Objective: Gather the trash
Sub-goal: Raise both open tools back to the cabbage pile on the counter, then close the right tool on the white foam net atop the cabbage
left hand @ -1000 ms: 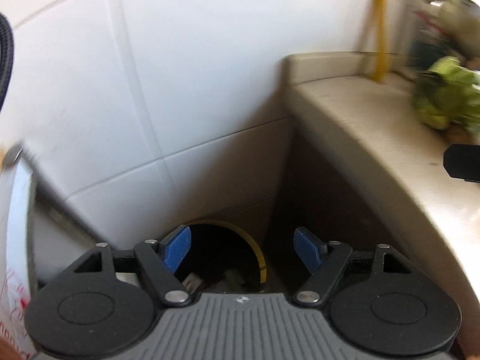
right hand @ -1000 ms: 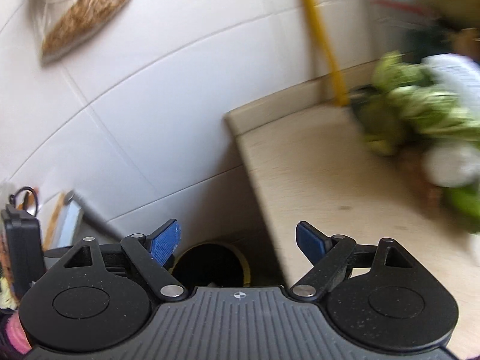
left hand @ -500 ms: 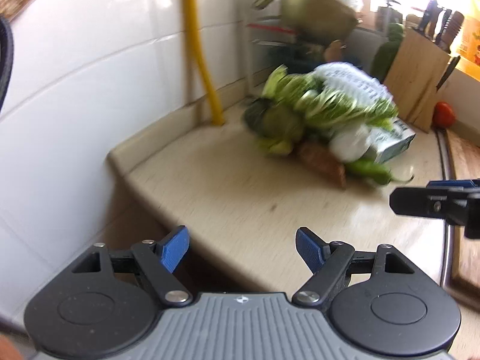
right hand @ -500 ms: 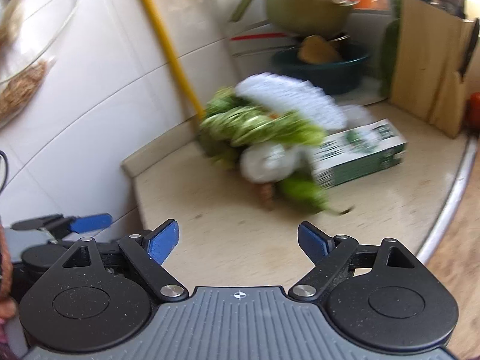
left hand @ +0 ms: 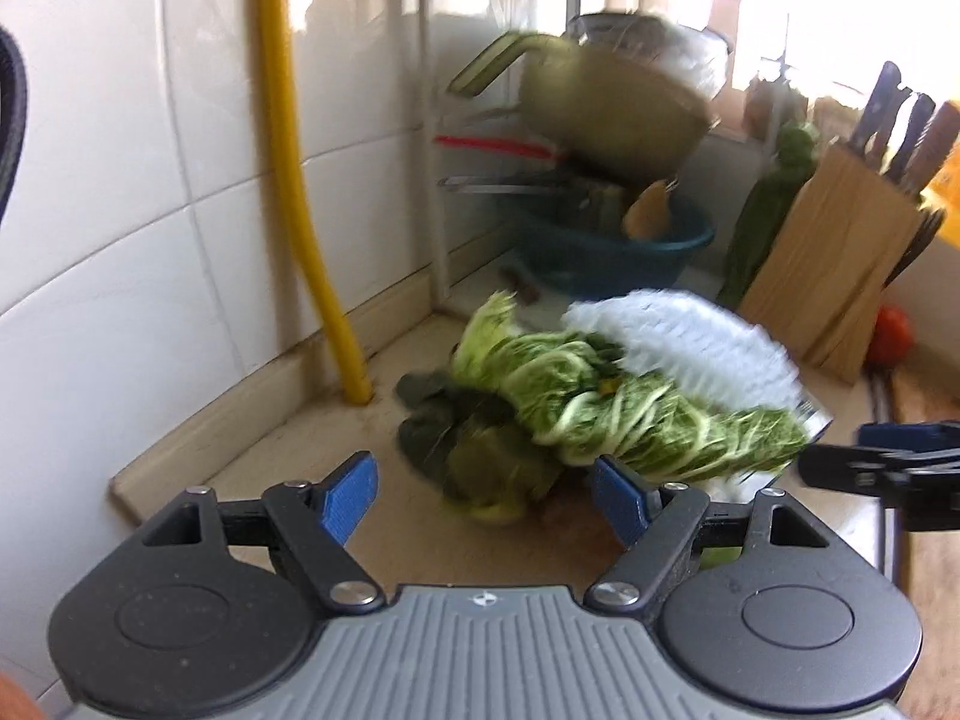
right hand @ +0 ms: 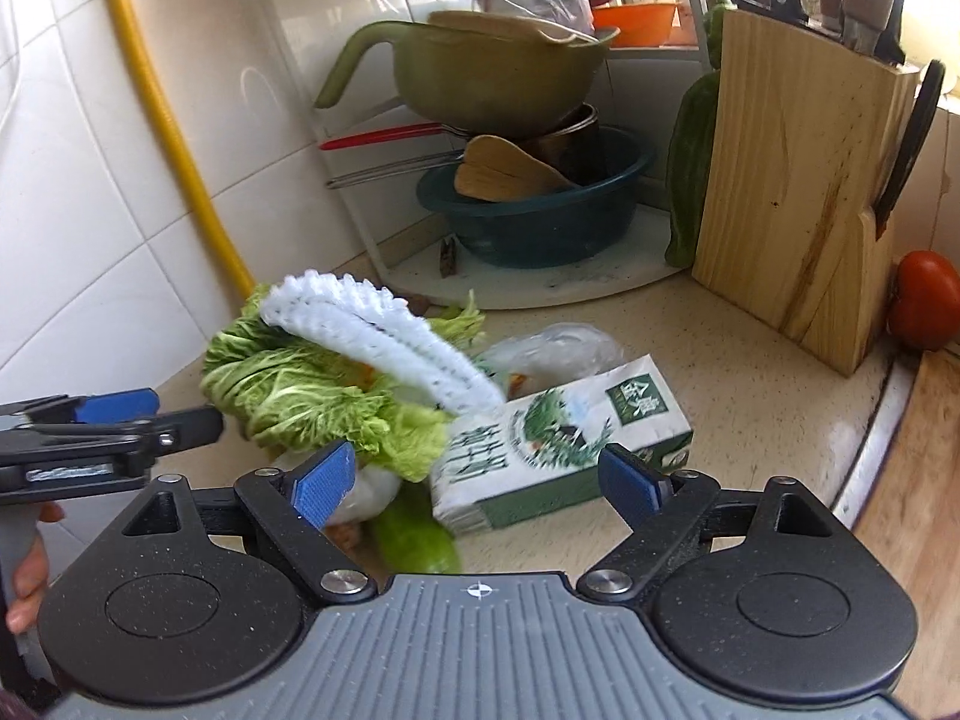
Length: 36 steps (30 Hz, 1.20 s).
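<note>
A heap of trash lies on the beige counter (right hand: 750, 396): cabbage leaves (right hand: 300, 384), a white foam net (right hand: 384, 336), a green-and-white carton (right hand: 558, 444), a clear plastic bag (right hand: 558, 348) and a green pepper (right hand: 420, 540). In the left wrist view the cabbage leaves (left hand: 630, 420) and foam net (left hand: 678, 354) sit just beyond my left gripper (left hand: 489, 495), which is open and empty. My right gripper (right hand: 477, 480) is open too, its fingers either side of the carton's near end, not touching. The left gripper also shows at the left edge of the right wrist view.
A yellow pipe (left hand: 288, 180) runs down the tiled wall. Behind the heap a corner rack holds a green colander (right hand: 498, 66) over a teal basin (right hand: 534, 204). A wooden knife block (right hand: 798, 192), a cucumber (right hand: 690, 168) and a tomato (right hand: 924, 300) stand to the right.
Both grippers swung up and right from the bin by the wall onto the counter and closed in on the trash heap. Both stayed open and empty.
</note>
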Each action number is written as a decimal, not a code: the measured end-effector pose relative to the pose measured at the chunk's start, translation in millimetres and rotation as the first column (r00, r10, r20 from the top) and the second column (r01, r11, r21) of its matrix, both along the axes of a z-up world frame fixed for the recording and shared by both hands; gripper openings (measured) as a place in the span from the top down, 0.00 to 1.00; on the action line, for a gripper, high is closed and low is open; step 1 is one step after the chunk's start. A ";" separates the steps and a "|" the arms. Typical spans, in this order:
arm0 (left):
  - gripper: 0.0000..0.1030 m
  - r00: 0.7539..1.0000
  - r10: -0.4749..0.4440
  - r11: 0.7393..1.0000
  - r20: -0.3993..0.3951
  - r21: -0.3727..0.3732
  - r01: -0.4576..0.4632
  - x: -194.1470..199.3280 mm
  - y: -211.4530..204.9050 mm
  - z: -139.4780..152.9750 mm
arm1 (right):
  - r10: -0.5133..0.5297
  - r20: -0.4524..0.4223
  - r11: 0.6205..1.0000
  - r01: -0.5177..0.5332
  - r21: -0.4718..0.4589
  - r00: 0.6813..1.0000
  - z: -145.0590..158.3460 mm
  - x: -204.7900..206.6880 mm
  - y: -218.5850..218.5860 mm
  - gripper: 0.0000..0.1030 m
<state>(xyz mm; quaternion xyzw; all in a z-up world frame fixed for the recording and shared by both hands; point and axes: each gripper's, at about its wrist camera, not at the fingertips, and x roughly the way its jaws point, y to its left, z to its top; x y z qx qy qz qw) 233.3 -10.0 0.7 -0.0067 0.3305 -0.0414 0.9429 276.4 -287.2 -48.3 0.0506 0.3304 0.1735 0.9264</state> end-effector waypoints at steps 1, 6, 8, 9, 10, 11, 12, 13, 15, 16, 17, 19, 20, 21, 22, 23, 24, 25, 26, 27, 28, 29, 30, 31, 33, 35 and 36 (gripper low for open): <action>0.26 1.000 -0.011 1.000 0.010 -0.009 0.011 -0.2 -1.9 1.5 | 0.007 0.000 1.000 -0.007 0.008 1.000 0.1 2.3 -2.2 0.11; 0.26 0.997 -0.069 0.996 0.034 -0.047 0.070 2.1 -15.6 8.0 | 0.048 0.041 0.999 -0.048 0.012 0.998 2.7 10.0 -3.6 0.10; 0.26 0.996 -0.080 0.997 0.028 -0.021 0.080 8.9 -24.2 7.8 | 0.066 0.056 0.998 -0.066 0.001 0.996 3.7 13.5 -1.0 0.10; 0.26 0.996 -0.084 0.996 0.020 -0.004 0.084 12.8 -28.9 6.5 | 0.072 0.063 0.997 -0.072 -0.004 0.995 4.7 15.3 0.6 0.10; 0.26 0.996 -0.088 0.996 0.016 0.005 0.088 16.9 -32.4 5.7 | 0.078 0.071 0.997 -0.078 -0.005 0.994 5.8 16.7 1.5 0.10; 0.26 0.996 -0.091 0.996 0.013 0.010 0.091 19.9 -35.6 4.8 | 0.082 0.080 0.997 -0.082 -0.003 0.993 7.5 18.7 1.7 0.10; 0.26 0.995 -0.095 0.995 0.011 0.010 0.095 22.6 -38.4 4.1 | 0.085 0.089 0.996 -0.085 0.001 0.992 9.4 21.2 1.9 0.10; 0.26 0.995 -0.099 0.995 0.009 0.009 0.099 25.4 -40.1 3.2 | 0.087 0.097 0.996 -0.088 0.005 0.991 10.8 22.2 1.6 0.10; 0.29 0.995 -0.095 0.995 -0.003 0.013 0.095 32.6 -44.7 0.9 | 0.093 0.101 0.995 -0.095 0.012 0.990 12.1 26.0 2.0 0.10; 0.32 0.995 -0.095 0.995 -0.007 0.009 0.095 33.9 -46.3 0.5 | 0.101 0.101 0.995 -0.103 0.014 0.990 12.1 27.7 2.8 0.10; 0.40 0.995 -0.097 0.995 -0.008 0.001 0.097 35.1 -46.6 0.0 | 0.111 0.102 0.994 -0.113 0.014 0.989 12.2 30.0 4.2 0.10; 0.53 0.995 -0.103 0.995 0.001 -0.014 0.103 35.4 -46.9 0.4 | 0.130 0.107 0.991 -0.131 0.005 0.986 11.7 33.6 8.4 0.10; 0.59 0.994 -0.106 0.994 -0.001 -0.022 0.106 35.6 -46.3 0.9 | 0.139 0.111 0.990 -0.140 0.002 0.984 11.7 35.0 9.6 0.10; 0.63 0.994 -0.108 0.994 -0.006 -0.030 0.107 36.3 -46.0 1.3 | 0.148 0.115 0.989 -0.149 0.002 0.982 11.8 37.6 11.4 0.11; 0.66 0.994 -0.108 0.993 -0.014 -0.038 0.108 36.7 -46.2 1.8 | 0.154 0.118 0.988 -0.155 0.005 0.981 11.9 41.0 12.5 0.11; 0.70 0.994 -0.106 0.994 -0.020 -0.040 0.105 37.0 -46.7 1.9 | 0.157 0.116 0.987 -0.159 0.008 0.981 11.1 44.7 12.9 0.11; 0.72 0.994 -0.108 0.993 -0.022 -0.041 0.107 36.7 -46.9 1.8 | 0.154 0.110 0.988 -0.157 0.015 0.982 11.1 48.5 12.7 0.11; 0.72 0.993 -0.116 0.992 -0.023 -0.044 0.115 36.7 -47.3 1.4 | 0.152 0.105 0.988 -0.155 0.024 0.983 11.0 51.5 12.4 0.11; 0.72 0.992 -0.127 0.991 -0.023 -0.046 0.126 36.1 -48.6 0.8 | 0.151 0.097 0.987 -0.155 0.032 0.984 10.3 54.3 12.3 0.11; 0.72 0.991 -0.134 0.990 -0.025 -0.043 0.133 35.2 -50.3 0.1 | 0.149 0.089 0.988 -0.153 0.034 0.985 9.1 55.8 12.3 0.11; 0.72 0.990 -0.140 0.990 -0.029 -0.036 0.138 34.4 -52.6 -0.9 | 0.151 0.082 0.988 -0.154 0.033 0.985 8.0 57.1 12.9 0.11; 0.72 0.989 -0.146 0.989 -0.034 -0.030 0.145 33.5 -54.1 -2.0 | 0.154 0.080 0.987 -0.157 0.031 0.985 7.4 57.0 13.5 0.11; 0.72 0.987 -0.154 0.988 -0.038 -0.027 0.153 32.8 -55.3 -3.0 | 0.158 0.081 0.987 -0.161 0.027 0.984 7.0 56.7 14.2 0.11; 0.72 0.986 -0.160 0.987 -0.039 -0.024 0.159 32.2 -56.1 -3.7 | 0.167 0.079 0.985 -0.169 0.022 0.983 6.5 56.4 15.6 0.11; 0.72 0.986 -0.163 0.987 -0.042 -0.023 0.162 32.3 -56.5 -4.0 | 0.179 0.073 0.984 -0.180 0.006 0.981 5.2 56.7 19.2 0.11; 0.72 0.985 -0.168 0.986 -0.043 -0.028 0.167 32.9 -56.2 -2.7 | 0.190 0.066 0.982 -0.190 -0.002 0.980 4.8 57.1 22.0 0.11; 0.72 0.985 -0.170 0.985 -0.043 -0.027 0.169 33.1 -56.1 -1.8 | 0.190 0.062 0.982 -0.190 -0.002 0.980 5.3 57.0 22.7 0.11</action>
